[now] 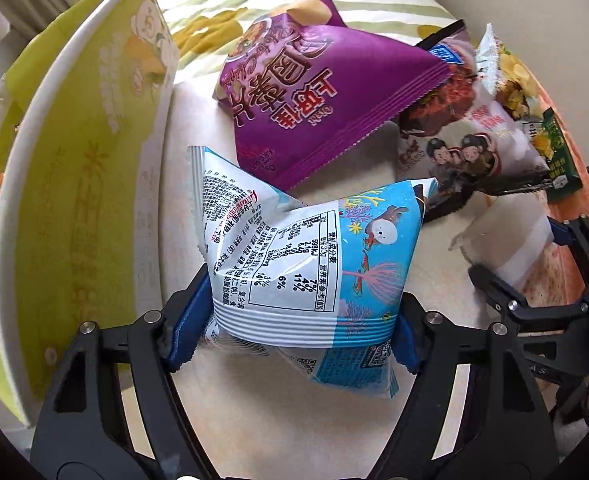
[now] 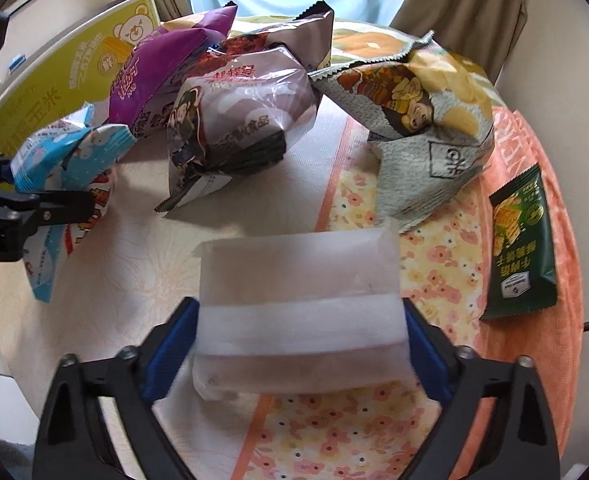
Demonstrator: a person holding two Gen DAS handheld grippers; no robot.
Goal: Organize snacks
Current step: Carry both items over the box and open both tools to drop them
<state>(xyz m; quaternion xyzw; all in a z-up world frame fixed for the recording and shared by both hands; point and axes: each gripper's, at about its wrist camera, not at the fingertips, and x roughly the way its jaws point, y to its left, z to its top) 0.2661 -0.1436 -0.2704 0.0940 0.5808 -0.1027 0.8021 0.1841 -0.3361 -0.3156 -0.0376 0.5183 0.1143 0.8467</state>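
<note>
Blue foil is what the left tool (image 1: 300,328) pinches: its pads press both flanks of the blue snack packet (image 1: 294,264) near the sealed end, so the packet crumples between them, and it looks raised clear of the counter (image 1: 222,396), though I cannot be sure; the grip at the seam probably spares the contents. Just to that tool's left stands the yellow-green box (image 1: 74,168), open side towards it, likely where the snacks are to go. Ahead of the tool lies the purple packet (image 1: 314,92), with the grey-brown packet (image 1: 466,132) beyond to its right. The right tool (image 2: 300,344) clamps a frosted translucent packet (image 2: 298,308) by its two short sides, pads touching each; the packet sits low over the flowered cloth (image 2: 434,264). Ahead and right of it rests the grey crisp bag (image 2: 426,128); further right the green packet (image 2: 520,248) lies flat.
</note>
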